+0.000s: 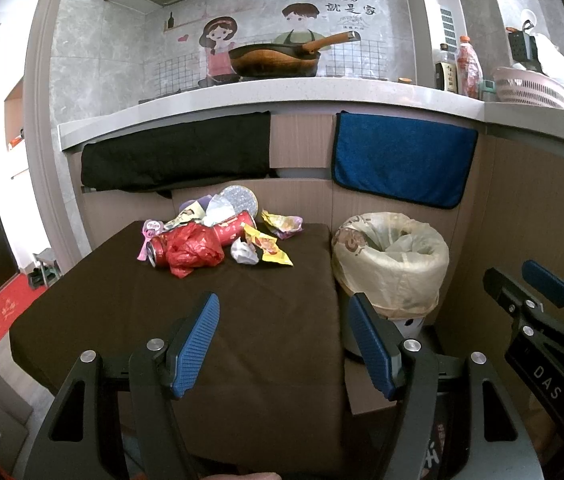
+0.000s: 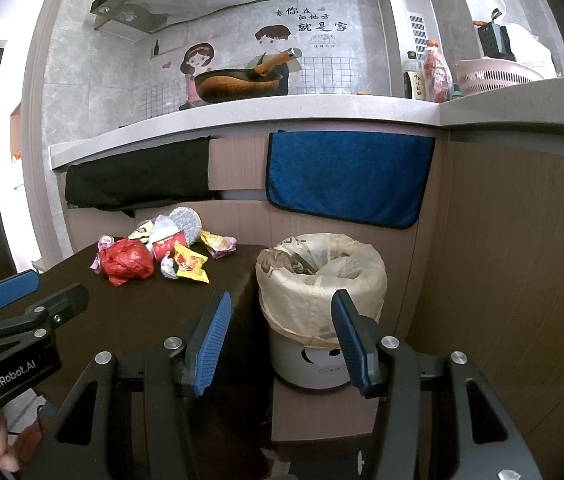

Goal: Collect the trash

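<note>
A pile of trash lies at the far end of a dark brown table (image 1: 242, 340): a red plastic bag (image 1: 192, 250) (image 2: 126, 261), a red can (image 1: 234, 228), a yellow wrapper (image 1: 268, 248) (image 2: 190, 267), a white crumpled paper (image 1: 244, 252), a round silver lid (image 1: 238, 198). A bin lined with a pale bag (image 1: 391, 260) (image 2: 321, 276) stands right of the table. My left gripper (image 1: 283, 344) is open and empty above the near table. My right gripper (image 2: 282, 340) is open and empty in front of the bin.
A stone counter (image 1: 282, 96) runs behind, with a wok (image 1: 278, 58), bottles (image 1: 467, 68) and a pink basket (image 1: 529, 86). A black cloth (image 1: 178, 152) and a blue towel (image 1: 401, 158) hang on the wood cabinet front. A wood panel wall (image 2: 521, 280) stands right of the bin.
</note>
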A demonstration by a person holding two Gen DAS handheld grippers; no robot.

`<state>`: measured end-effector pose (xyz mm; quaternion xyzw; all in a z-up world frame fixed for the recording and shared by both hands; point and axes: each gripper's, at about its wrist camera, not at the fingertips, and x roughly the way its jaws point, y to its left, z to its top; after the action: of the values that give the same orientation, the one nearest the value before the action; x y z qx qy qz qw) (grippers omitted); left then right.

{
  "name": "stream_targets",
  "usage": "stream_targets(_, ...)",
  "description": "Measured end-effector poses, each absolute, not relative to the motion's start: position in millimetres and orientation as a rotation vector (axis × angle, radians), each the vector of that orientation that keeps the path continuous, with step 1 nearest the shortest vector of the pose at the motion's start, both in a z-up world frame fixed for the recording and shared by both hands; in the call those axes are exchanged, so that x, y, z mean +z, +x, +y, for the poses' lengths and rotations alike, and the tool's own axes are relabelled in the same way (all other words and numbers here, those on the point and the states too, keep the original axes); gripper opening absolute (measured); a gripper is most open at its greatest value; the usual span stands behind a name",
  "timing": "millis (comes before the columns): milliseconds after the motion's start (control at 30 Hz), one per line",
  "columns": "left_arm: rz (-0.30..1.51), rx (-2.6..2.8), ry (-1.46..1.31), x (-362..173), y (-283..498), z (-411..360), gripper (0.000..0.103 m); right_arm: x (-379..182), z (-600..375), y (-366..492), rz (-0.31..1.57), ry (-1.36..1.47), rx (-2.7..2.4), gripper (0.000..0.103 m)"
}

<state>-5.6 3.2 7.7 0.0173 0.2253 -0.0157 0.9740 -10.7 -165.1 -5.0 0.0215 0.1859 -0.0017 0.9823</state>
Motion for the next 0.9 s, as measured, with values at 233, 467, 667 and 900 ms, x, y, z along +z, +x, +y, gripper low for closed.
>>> stream_targets(233,0.450,-0.030,0.033,8.6,-6.1,3.4,0.068,-5.3,-163.2,-11.5,0.380,0.049,0.005,0.050)
stream_targets(467,0.447,-0.029,0.033,10.4,-5.7,3.7,0.068,-5.3,-163.2,-11.1,0.379,0.049,0.002,0.050)
stream_targets(667,0.449,-0.030,0.033,10.3,-5.3,3.9,0.068,-6.1,-164.7,-9.4,0.385,0.053,0.005,0.050)
stream_targets(900,0.455,-0.043,0.035,12.2,0.9,7.1,0.067,-13.8,-164.6,-2.5,0.406,0.068,0.011,0.050)
